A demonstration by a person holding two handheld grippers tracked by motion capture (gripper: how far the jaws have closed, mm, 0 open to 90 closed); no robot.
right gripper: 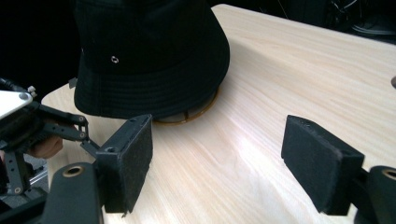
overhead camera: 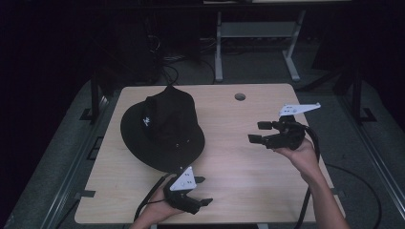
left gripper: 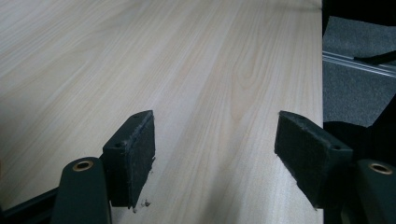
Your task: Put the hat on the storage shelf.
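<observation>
High view has a black bucket hat sitting on the far-left part of a light wood counter, brim down, with a small white logo on the crown. From the right gripper view the hat is out ahead of the jaws and off to their left, and you can see it's actually perched on some tan ring-shaped thing peeking out under the brim; can't tell what that is. Counter has a small round hole near its far edge. Room around it is pretty dark, grey floor, metal desk legs at the back. Left gripper sits low at the near edge, jaws spread wide with nothing between them, just bare wood ahead. Right gripper is held up off the counter by the right hand, pointing toward the hat, jaws also wide apart and holding nothing.
</observation>
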